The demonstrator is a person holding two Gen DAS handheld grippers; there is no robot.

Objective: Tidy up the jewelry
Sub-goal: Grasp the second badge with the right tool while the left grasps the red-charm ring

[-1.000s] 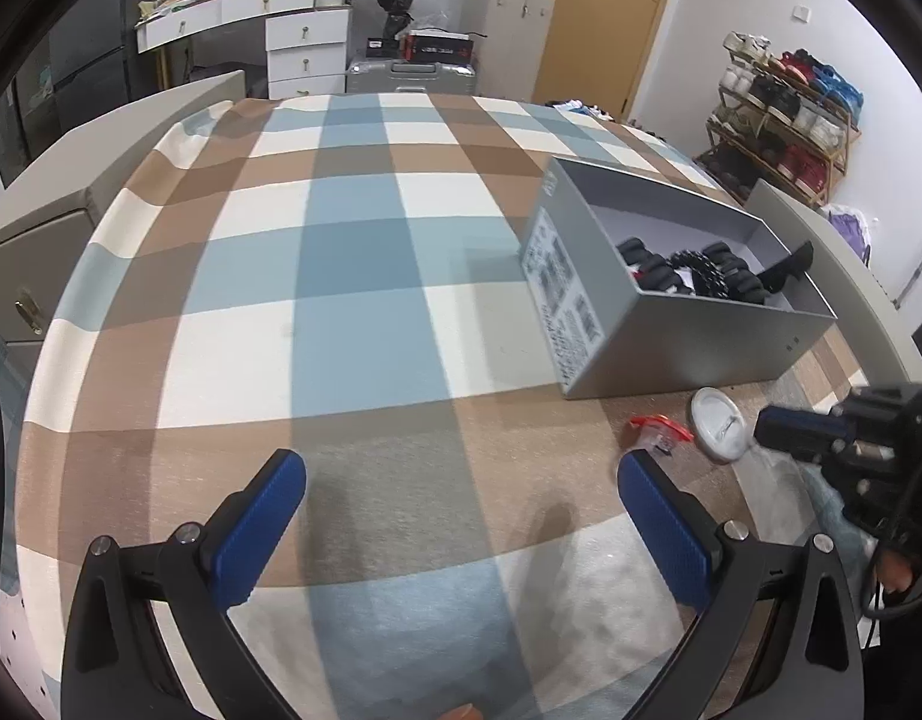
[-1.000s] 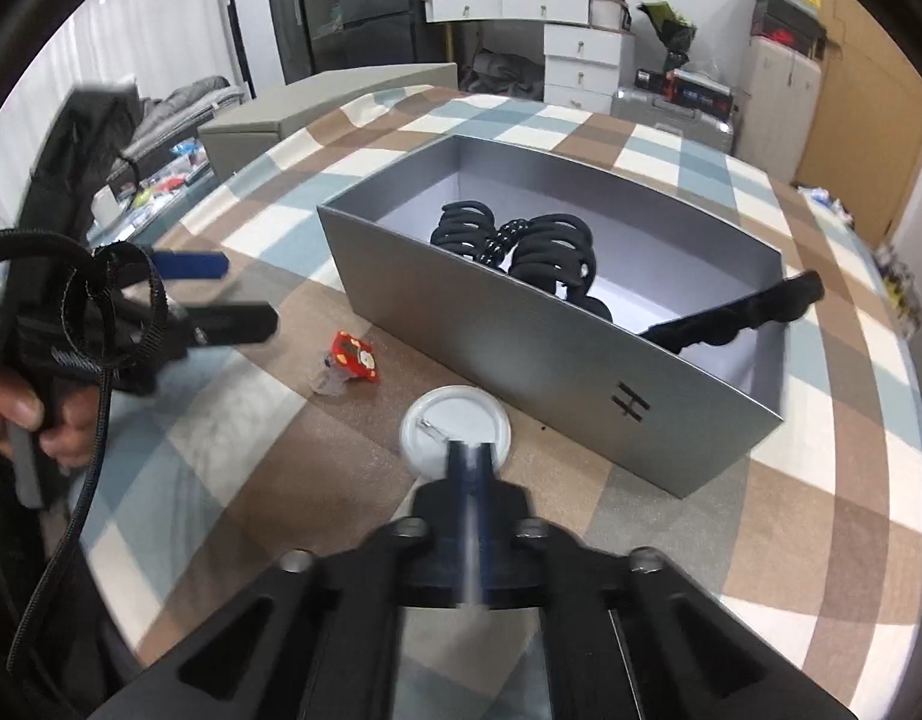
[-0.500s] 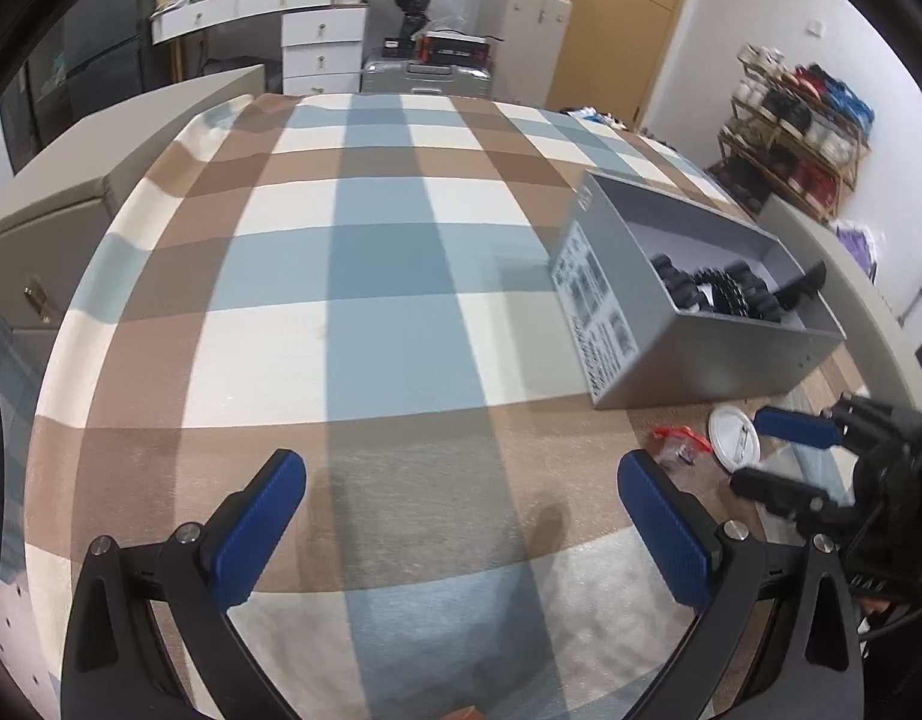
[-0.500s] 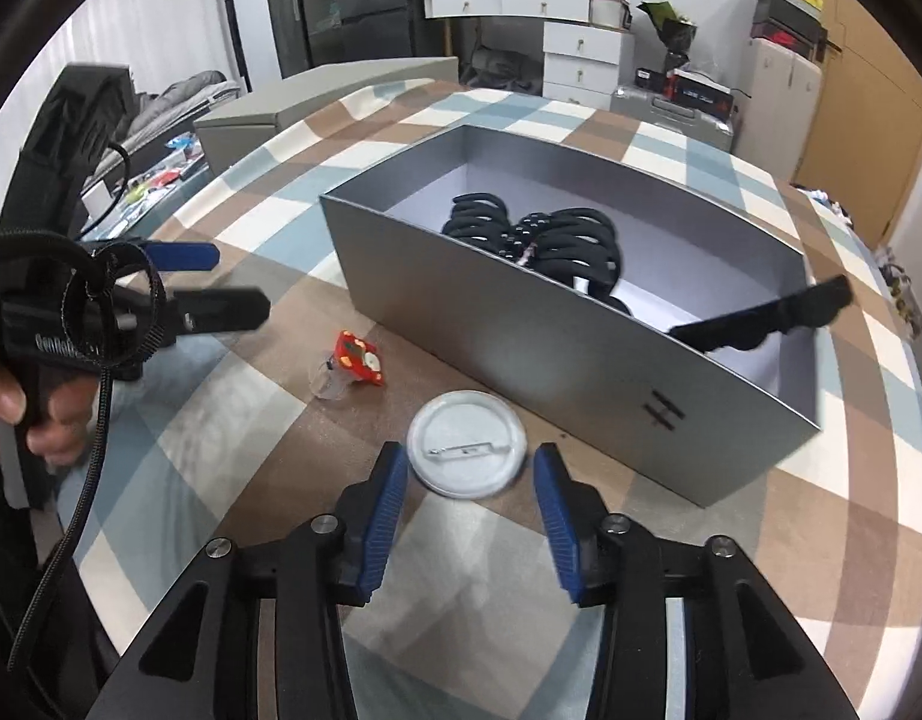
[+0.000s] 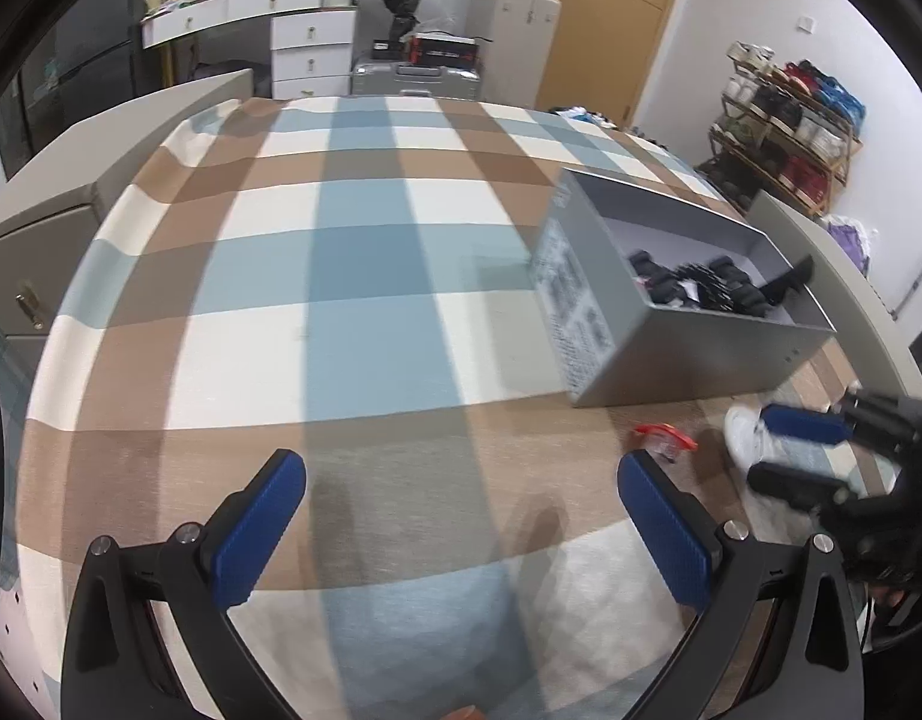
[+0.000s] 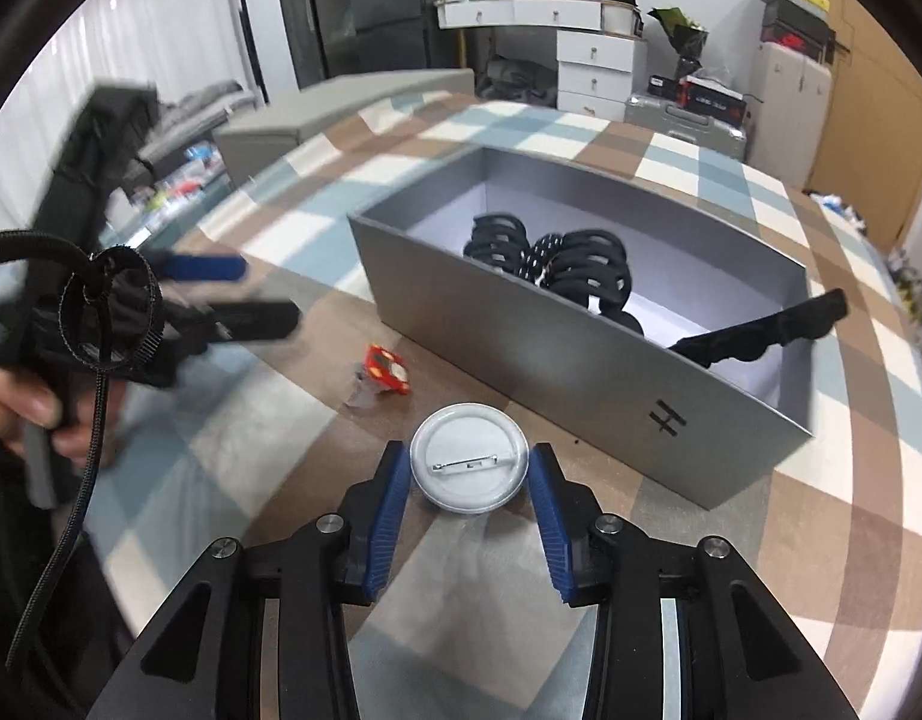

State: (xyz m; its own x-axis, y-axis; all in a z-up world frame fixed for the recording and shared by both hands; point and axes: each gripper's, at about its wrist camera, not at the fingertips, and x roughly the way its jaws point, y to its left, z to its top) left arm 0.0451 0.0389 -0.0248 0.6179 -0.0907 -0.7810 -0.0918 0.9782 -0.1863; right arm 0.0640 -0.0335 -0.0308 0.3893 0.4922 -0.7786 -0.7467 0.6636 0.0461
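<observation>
A white round pin badge (image 6: 469,468) lies back-up on the checked tablecloth, just in front of the grey box (image 6: 520,354). My right gripper (image 6: 468,453) straddles it, one blue pad on each side; its jaws are closing and I see thin gaps to the badge's rim. A small red charm in a clear packet (image 6: 386,369) lies left of the badge. My left gripper (image 5: 461,468) stands wide open over bare cloth with nothing between its fingers. In the left wrist view the badge (image 5: 739,432) and right gripper (image 5: 760,450) sit at the far right.
The grey box (image 5: 670,348) holds black coiled hair ties (image 6: 580,270) and a long black clip (image 6: 760,330) leaning on its right rim. A person's hand (image 6: 17,408) holds the left gripper (image 6: 267,293). A grey bench (image 6: 341,102), drawers and a shoe rack stand beyond the table.
The right gripper went from shut to open and came down around the white badge. Its jaws now stand narrower than half a second ago. The left gripper stays open.
</observation>
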